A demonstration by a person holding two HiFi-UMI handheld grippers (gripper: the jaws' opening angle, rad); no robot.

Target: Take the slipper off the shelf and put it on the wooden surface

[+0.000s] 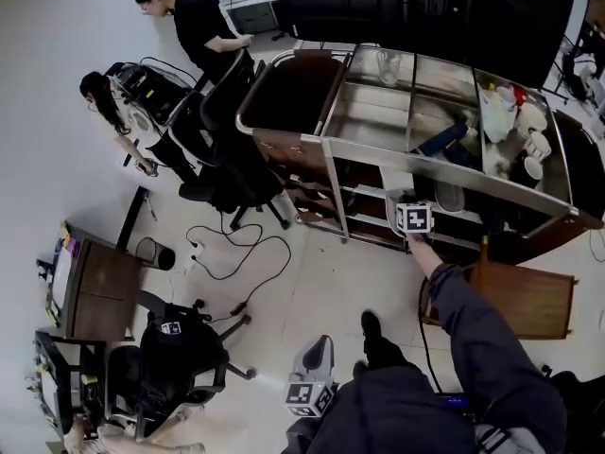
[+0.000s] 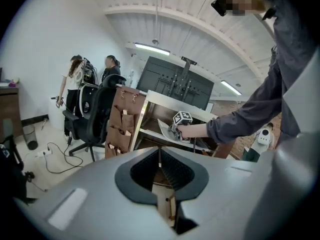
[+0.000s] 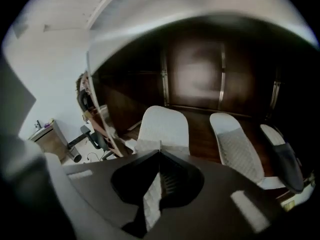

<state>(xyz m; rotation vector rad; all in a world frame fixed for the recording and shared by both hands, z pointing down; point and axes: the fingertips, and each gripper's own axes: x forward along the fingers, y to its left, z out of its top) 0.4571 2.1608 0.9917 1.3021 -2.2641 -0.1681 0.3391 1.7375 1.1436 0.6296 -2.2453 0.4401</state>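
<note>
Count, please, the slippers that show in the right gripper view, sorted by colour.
White slippers: 2, the near slipper and its neighbour
Dark slippers: 1
Total: 3

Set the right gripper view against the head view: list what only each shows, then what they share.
Only the right gripper view: the right tool shut on the edge of a white slipper, with a second white slipper and a dark slipper beside it. Only the head view: the left tool, the wooden surface, two people and cables on the floor. Both: the shelf that the right tool reaches into.
</note>
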